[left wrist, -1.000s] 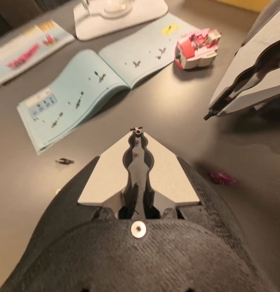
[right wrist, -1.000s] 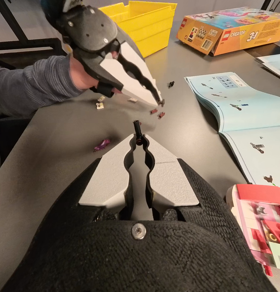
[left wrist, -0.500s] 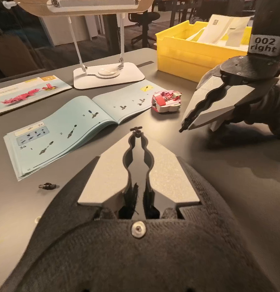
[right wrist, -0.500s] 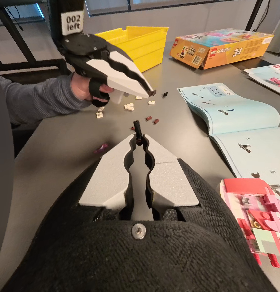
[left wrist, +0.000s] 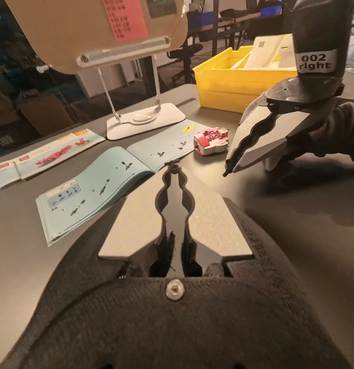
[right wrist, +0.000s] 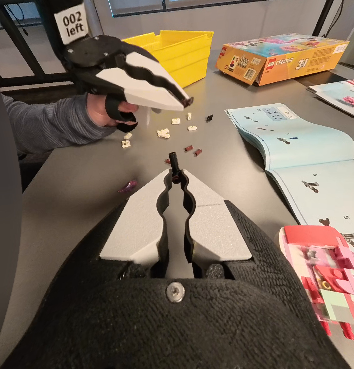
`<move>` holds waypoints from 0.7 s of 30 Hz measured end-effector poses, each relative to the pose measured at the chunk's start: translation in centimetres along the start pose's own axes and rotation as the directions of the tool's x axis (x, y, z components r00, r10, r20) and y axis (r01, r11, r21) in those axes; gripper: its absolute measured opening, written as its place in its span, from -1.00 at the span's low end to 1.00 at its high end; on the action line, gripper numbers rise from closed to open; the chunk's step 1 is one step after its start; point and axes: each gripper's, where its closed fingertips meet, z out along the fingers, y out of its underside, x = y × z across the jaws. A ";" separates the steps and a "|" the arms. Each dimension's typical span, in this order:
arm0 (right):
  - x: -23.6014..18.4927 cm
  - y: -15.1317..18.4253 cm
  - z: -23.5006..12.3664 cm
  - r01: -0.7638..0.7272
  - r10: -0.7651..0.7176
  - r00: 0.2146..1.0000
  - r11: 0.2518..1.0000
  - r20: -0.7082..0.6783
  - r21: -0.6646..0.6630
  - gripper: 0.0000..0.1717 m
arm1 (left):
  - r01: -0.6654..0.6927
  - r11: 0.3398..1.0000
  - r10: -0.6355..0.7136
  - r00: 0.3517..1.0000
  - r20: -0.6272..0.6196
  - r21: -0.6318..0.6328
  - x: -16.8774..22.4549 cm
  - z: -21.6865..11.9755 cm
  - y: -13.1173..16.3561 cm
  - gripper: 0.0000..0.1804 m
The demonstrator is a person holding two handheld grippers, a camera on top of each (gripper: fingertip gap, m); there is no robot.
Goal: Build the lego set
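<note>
One yellow bin [left wrist: 232,87], white bags [left wrist: 266,50] inside

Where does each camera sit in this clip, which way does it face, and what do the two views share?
Left wrist view: rides on the left gripper, looking along its fingers, which pinch a small dark piece, toward the open booklet and white stand; the right gripper shows farther off.
Right wrist view: rides on the right gripper, which pinches a black pin, facing the loose white pieces and a grey sleeve.
Shared: grey table, booklet, yellow bin, pink and red brick model.
</note>
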 end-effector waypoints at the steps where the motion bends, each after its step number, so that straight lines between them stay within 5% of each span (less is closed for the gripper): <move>1: 0.0 0.0 0.0 -0.002 0.002 1.000 1.000 0.001 0.000 -0.93 | -0.009 1.000 0.009 1.000 0.008 0.012 -0.1 -0.1 -0.2 -0.93; 8: 0.0 0.1 0.1 0.000 0.000 1.000 1.000 -0.002 -0.009 -0.93 | -0.040 0.999 0.039 0.999 0.010 0.034 0.1 -0.2 -0.6 -0.94; 21: 0.0 0.2 0.1 -0.009 0.009 1.000 1.000 0.005 -0.014 -0.93 | -0.355 0.934 0.344 0.925 0.159 0.040 0.4 -0.7 -1.5 -0.94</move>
